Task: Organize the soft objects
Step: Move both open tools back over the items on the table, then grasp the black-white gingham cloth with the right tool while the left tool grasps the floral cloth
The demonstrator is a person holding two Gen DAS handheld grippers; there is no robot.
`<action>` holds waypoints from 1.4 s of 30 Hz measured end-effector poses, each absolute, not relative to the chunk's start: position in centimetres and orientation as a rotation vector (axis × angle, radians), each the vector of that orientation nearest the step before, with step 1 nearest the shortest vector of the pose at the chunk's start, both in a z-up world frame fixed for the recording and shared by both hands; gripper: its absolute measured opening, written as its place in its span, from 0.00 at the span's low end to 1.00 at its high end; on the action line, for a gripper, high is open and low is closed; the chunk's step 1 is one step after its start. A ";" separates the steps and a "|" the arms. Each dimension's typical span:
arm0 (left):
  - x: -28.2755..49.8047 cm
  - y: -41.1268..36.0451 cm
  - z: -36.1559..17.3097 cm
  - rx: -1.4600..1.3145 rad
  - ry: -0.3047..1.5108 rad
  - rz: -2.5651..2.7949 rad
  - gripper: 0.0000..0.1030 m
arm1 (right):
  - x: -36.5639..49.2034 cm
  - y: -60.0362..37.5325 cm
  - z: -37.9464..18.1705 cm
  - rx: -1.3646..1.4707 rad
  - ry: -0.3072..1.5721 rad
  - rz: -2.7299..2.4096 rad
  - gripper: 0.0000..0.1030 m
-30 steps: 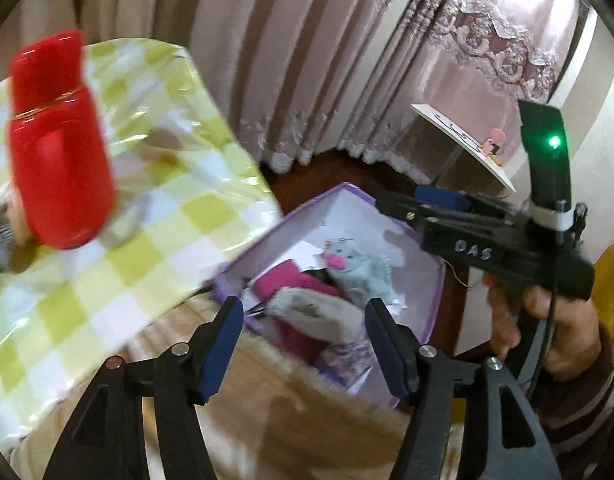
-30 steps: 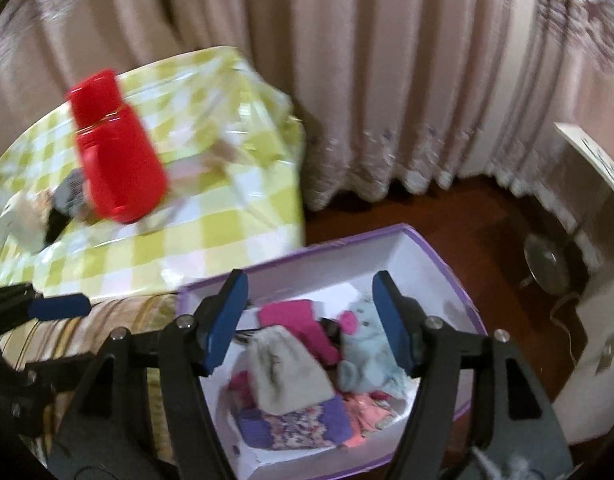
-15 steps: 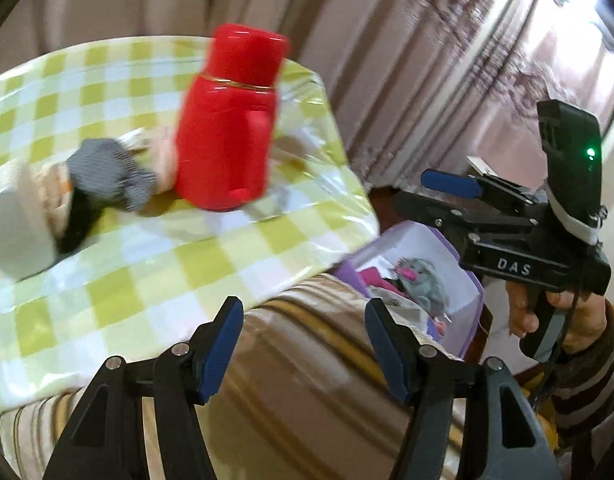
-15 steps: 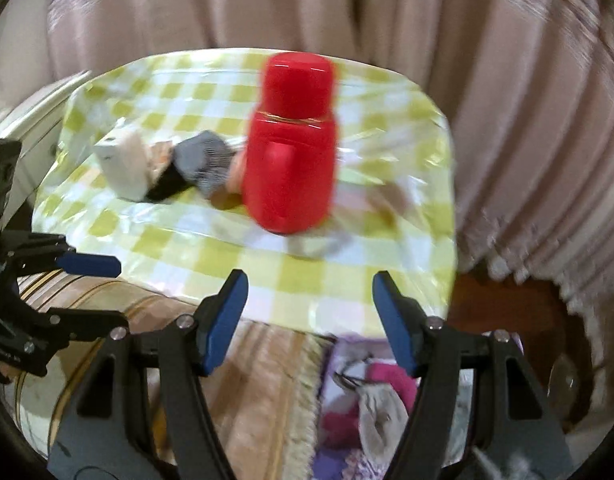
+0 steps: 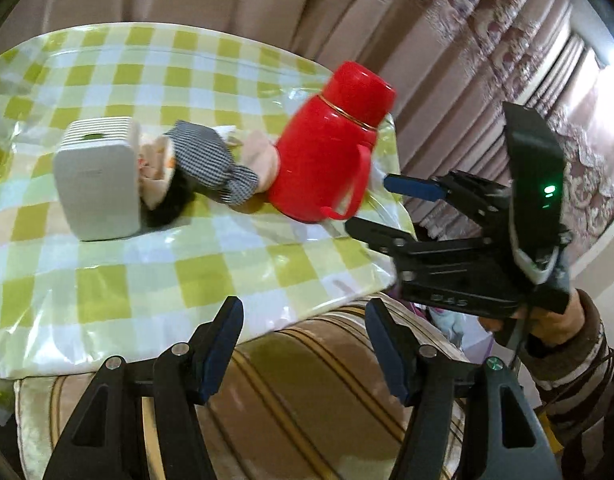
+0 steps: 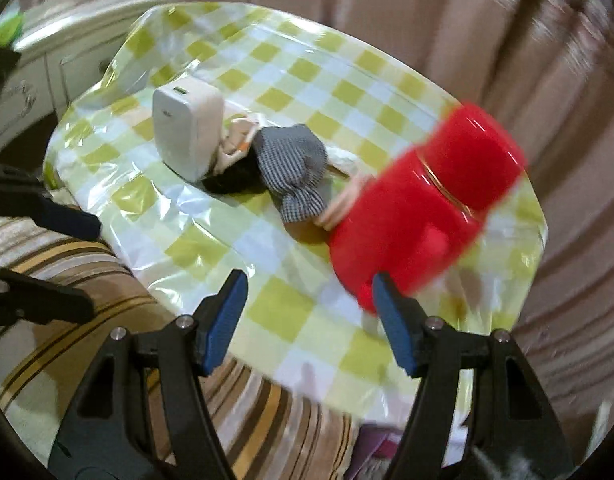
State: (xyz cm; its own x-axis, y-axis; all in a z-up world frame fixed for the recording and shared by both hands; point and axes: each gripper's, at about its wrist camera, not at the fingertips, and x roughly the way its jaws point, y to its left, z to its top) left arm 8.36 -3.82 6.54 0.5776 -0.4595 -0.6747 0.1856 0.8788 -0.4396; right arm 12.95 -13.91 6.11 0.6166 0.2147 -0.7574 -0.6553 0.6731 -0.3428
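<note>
A soft doll (image 5: 211,164) in a checked grey dress with black hair lies on the green-and-white checked table (image 5: 119,280), between a white box and a red flask; it also shows in the right wrist view (image 6: 291,168). My left gripper (image 5: 303,344) is open and empty over the striped cushion, short of the table edge. My right gripper (image 6: 307,312) is open and empty, hovering at the table's near edge close to the flask; it also shows in the left wrist view (image 5: 383,208). The storage box is almost hidden.
A red flask with a handle (image 5: 331,148) stands at the table's right end; it also shows in the right wrist view (image 6: 423,216). A white box-shaped device (image 5: 97,184) stands left of the doll. A striped cushion (image 5: 307,396) lies below the table. Curtains hang behind.
Both grippers have swung away from the purple box of soft toys on the floor and now face the table with the doll. Both stay open and empty.
</note>
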 end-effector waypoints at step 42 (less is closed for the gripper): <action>36.9 10.2 3.2 -0.478 1.533 -0.307 0.62 | 26.5 -2.8 -4.6 -0.801 0.826 0.663 0.61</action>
